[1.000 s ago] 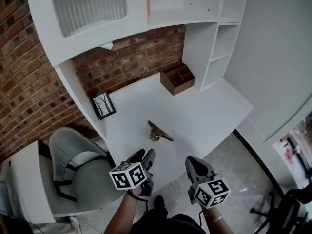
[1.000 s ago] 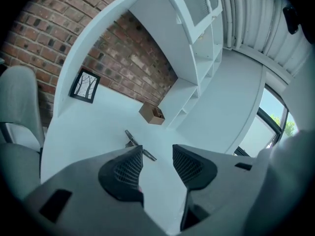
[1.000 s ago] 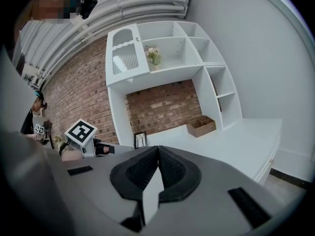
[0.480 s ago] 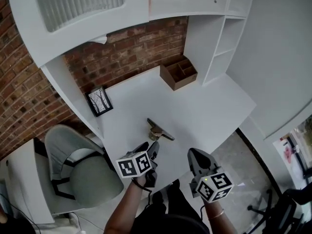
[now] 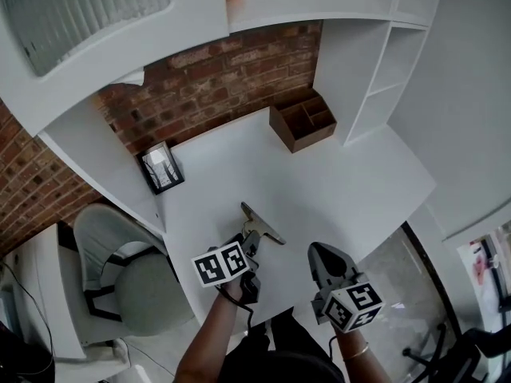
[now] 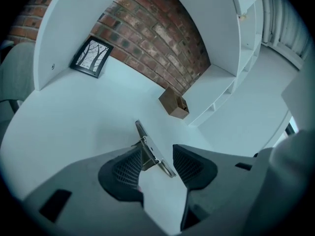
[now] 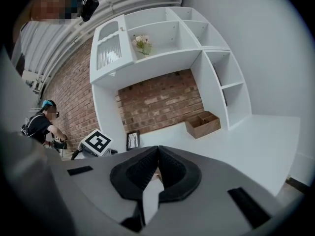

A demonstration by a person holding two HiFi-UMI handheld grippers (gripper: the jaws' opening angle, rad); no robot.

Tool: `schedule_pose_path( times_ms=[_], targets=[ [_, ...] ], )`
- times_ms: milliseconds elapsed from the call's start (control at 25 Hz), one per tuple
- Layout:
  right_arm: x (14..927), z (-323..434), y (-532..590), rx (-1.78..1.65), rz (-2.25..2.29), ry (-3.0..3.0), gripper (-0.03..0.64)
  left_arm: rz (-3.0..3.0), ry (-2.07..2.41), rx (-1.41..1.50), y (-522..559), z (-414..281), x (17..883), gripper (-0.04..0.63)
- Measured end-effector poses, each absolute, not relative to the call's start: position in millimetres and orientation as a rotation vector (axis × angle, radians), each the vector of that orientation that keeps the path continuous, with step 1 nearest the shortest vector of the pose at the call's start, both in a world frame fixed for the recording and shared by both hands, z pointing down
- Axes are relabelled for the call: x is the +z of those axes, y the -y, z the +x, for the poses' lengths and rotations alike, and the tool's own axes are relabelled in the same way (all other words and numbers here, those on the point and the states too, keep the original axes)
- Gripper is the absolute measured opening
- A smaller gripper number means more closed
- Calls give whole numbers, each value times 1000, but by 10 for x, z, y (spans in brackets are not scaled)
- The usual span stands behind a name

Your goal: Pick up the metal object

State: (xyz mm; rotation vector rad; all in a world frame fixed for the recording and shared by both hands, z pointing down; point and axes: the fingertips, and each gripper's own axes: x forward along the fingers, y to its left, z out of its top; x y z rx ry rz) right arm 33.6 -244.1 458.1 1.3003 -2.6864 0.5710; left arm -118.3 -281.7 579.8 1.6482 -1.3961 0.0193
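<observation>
The metal object (image 5: pixel 260 224) is a flat bar on a small bracket, lying on the white desk (image 5: pixel 335 182) near its front edge. In the left gripper view the metal object (image 6: pixel 147 146) reaches in between the jaws, closer to the left one. My left gripper (image 5: pixel 249 249) is open, with a jaw on each side of the bar's near end. The left gripper (image 6: pixel 156 154) is not closed on it. My right gripper (image 5: pixel 322 258) hangs shut off the desk's front edge, to the right of the object. The right gripper (image 7: pixel 157 149) holds nothing.
A brown wooden organiser (image 5: pixel 302 120) stands at the back of the desk by the brick wall, and a framed picture (image 5: pixel 160 168) leans at the back left. A grey chair (image 5: pixel 120 270) sits left of the desk. White shelves (image 5: pixel 383 62) rise at the right. A person (image 7: pixel 42 127) stands far left.
My left gripper has moved forward over the desk edge until its open jaws straddle the metal object's near end. The right gripper has stayed about where it was.
</observation>
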Motion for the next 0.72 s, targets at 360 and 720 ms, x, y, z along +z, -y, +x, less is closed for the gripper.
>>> schedule_pose_path(
  times_ms=[360,720],
  targets=[
    [4760,397,2793,658,1201,2706,5,1499,1440,20,3056,-1178,6067,170],
    [4867,439,2970,672,1164,2687,5,1388,1414,-46,3170,-1179,6162,75]
  ],
)
